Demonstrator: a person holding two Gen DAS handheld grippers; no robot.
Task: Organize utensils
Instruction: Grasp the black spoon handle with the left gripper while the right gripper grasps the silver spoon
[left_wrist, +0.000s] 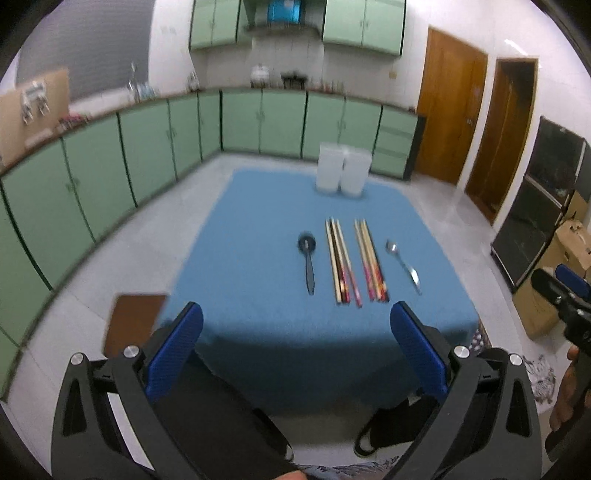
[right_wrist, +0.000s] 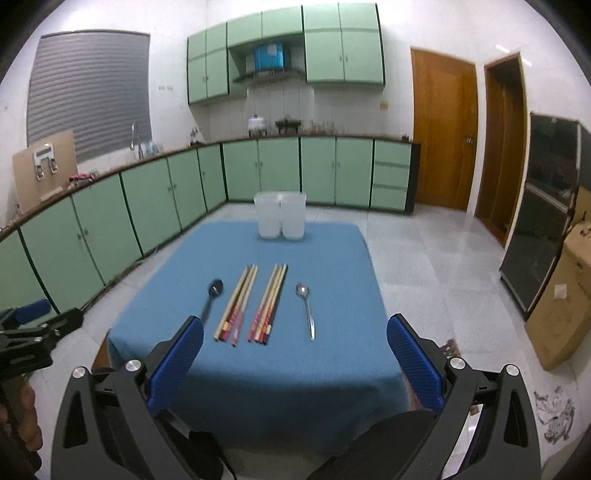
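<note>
Both grippers gaping, empty, above the worktop (right_wrist: 332, 266).
Spoons (right_wrist: 306, 310) flank chopsticks (right_wrist: 251, 306) mid-frame; two seemingly white bins (right_wrist: 280, 216) behind.

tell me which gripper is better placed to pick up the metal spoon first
Right, probably. The metal spoon lies at the right end of the row, beyond the chopsticks, on the right gripper's side. The left gripper faces the black spoon. Both are open.

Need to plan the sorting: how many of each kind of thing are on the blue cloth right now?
Spoons: 2, black spoon and metal spoon
Chopstick bundles: 2, left bundle and right bundle
White containers: 2, and
Total: 6
</note>
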